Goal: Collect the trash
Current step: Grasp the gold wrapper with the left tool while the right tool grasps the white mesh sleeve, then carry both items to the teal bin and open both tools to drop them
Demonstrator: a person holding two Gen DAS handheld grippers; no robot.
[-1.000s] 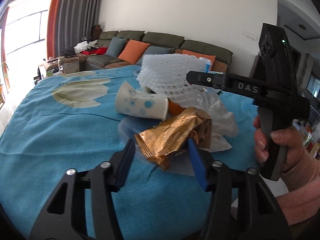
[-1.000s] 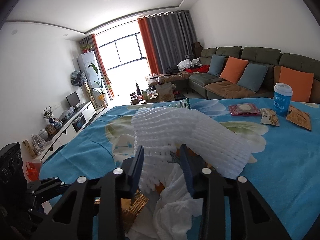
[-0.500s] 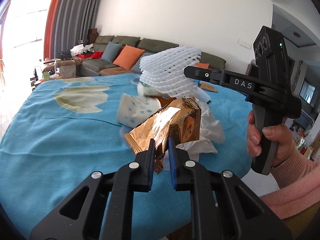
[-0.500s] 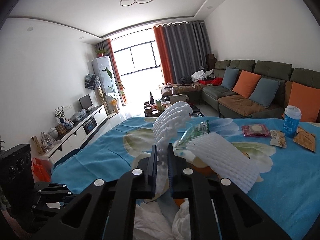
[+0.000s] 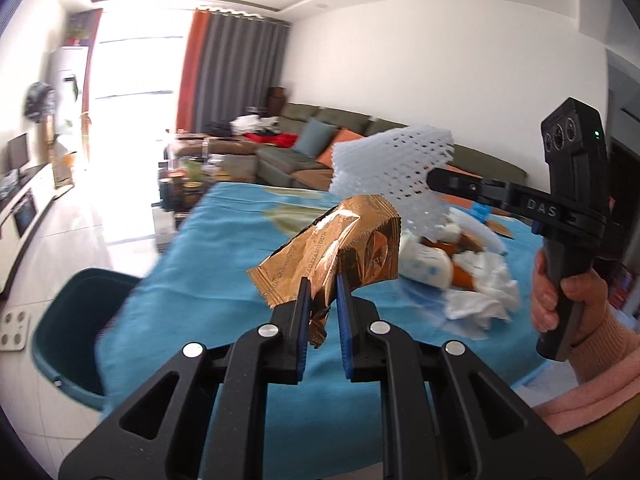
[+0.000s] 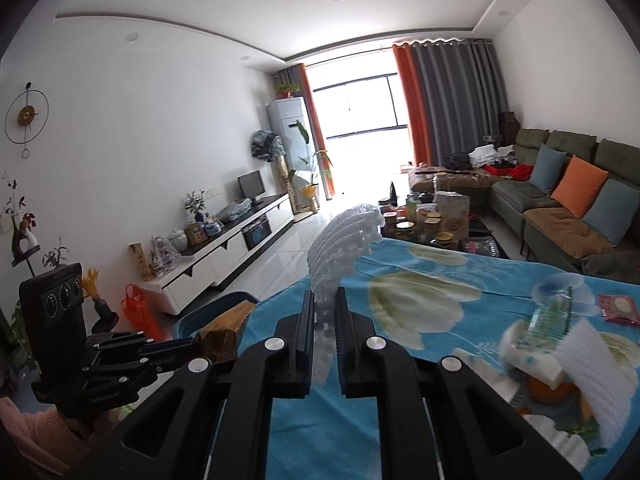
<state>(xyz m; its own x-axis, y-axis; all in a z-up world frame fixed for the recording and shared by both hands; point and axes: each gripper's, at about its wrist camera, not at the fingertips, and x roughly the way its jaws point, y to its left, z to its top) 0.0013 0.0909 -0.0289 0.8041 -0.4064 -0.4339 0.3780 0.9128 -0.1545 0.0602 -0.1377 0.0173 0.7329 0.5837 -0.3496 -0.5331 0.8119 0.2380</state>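
My left gripper (image 5: 321,290) is shut on a crumpled gold foil wrapper (image 5: 340,246) and holds it above the blue tablecloth (image 5: 224,276). My right gripper (image 6: 324,312) is shut on a white foam fruit net (image 6: 344,244), lifted off the table; the net also shows in the left wrist view (image 5: 390,164). A teal trash bin (image 5: 76,320) stands on the floor at the table's left edge; its rim shows in the right wrist view (image 6: 216,306). The remaining trash pile holds a dotted paper cup (image 5: 424,266), tissues (image 5: 484,292) and orange peel (image 5: 464,276).
The right wrist view shows another foam net (image 6: 600,376) on the pile, a red snack packet (image 6: 618,308) farther back, a TV cabinet (image 6: 224,248) and an orange bag (image 6: 140,312) on the floor. A sofa (image 5: 320,148) is behind the table.
Both grippers have lifted their loads and swung left, toward the table edge. The teal bin has come into view. The pile now lies to the right.
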